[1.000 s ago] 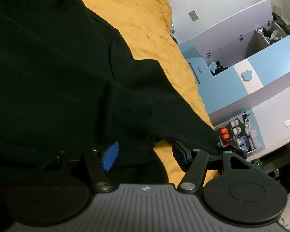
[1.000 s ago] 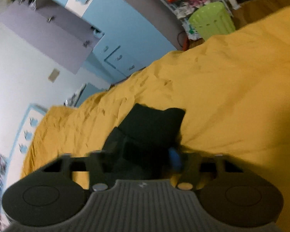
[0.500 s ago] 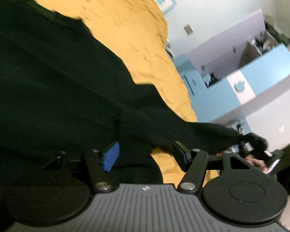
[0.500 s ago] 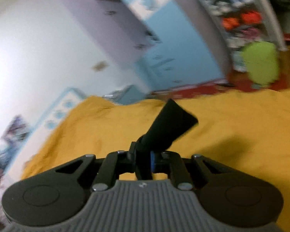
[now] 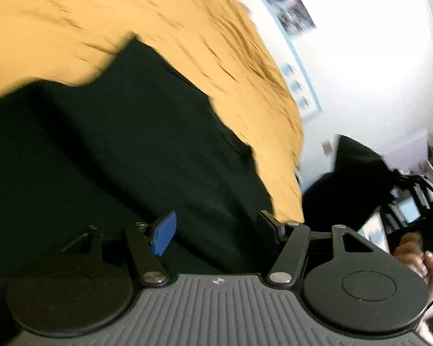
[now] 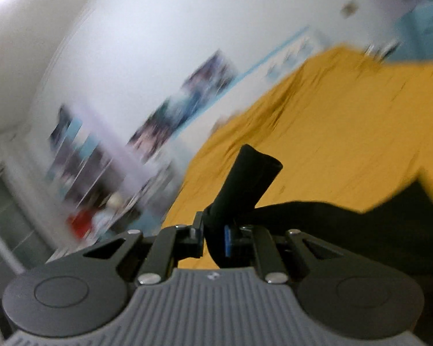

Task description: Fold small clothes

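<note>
A black long-sleeved top (image 5: 124,155) lies spread on the orange bedspread (image 5: 130,14). My left gripper (image 5: 216,230) hovers low over the top's near part, open, its blue pad (image 5: 164,233) and the other finger wide apart with black cloth showing under them. My right gripper (image 6: 216,242) is shut on the top's sleeve (image 6: 251,178), whose cuff sticks up past the fingers. The sleeve runs back to the garment's body (image 6: 360,230) at the right. In the left wrist view the right gripper (image 5: 412,196) is raised at the far right, with the lifted sleeve (image 5: 352,167) hanging from it.
A person's hand (image 5: 415,253) grips the right tool's handle. Bare orange bedspread (image 6: 346,132) spreads beyond the garment. A white wall with posters (image 6: 193,98) runs along the bed's far side. Blurred shelves (image 6: 86,173) stand at the left in the right wrist view.
My right gripper shut on the sleeve's cuff, lifted it off the bed and swung it across. The left gripper slid over the garment, still open, and both views turned towards the wall.
</note>
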The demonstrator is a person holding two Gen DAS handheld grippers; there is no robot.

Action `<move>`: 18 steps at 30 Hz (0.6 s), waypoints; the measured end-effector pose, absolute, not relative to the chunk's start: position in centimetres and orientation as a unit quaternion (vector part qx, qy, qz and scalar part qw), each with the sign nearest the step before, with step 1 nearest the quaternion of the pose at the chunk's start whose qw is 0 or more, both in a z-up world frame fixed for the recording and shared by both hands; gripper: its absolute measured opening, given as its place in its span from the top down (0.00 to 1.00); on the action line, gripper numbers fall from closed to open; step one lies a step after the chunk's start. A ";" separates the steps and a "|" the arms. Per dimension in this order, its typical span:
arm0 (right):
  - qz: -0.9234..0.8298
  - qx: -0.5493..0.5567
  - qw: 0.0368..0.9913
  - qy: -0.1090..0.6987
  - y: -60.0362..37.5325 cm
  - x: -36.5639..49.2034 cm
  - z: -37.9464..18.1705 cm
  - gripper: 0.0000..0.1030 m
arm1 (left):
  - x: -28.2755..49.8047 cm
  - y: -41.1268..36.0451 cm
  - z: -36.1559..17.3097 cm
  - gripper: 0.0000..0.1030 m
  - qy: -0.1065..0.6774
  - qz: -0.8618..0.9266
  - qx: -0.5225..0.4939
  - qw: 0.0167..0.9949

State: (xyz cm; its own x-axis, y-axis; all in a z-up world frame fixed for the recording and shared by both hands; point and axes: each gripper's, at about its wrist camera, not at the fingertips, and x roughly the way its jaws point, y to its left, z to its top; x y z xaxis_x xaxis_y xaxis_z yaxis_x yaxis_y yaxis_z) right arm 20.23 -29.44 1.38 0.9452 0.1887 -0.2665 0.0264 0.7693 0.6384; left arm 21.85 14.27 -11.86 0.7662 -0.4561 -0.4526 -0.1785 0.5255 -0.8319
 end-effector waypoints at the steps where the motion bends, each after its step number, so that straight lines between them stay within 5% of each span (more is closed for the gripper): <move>1: 0.054 0.340 0.921 0.181 -26.9 21.2 -0.6 0.91 | 21.5 15.1 -12.1 0.29 0.329 -0.075 -0.484 0.808; 3: 0.078 0.333 0.912 0.228 -22.8 22.8 -4.1 0.82 | 20.9 16.8 -12.5 0.29 0.324 -0.055 -0.493 0.805; 5: 0.089 0.333 0.900 0.268 -19.7 23.6 -7.4 0.57 | 20.6 17.7 -12.8 0.29 0.320 -0.044 -0.501 0.803; 6: 0.087 0.334 0.895 0.283 -19.0 23.5 -8.7 0.54 | 20.5 18.0 -12.8 0.29 0.318 -0.043 -0.503 0.802; 18: -0.068 0.430 0.868 0.240 -38.7 12.4 -8.5 0.45 | 22.4 17.2 -13.1 0.29 0.305 -0.013 -0.510 0.804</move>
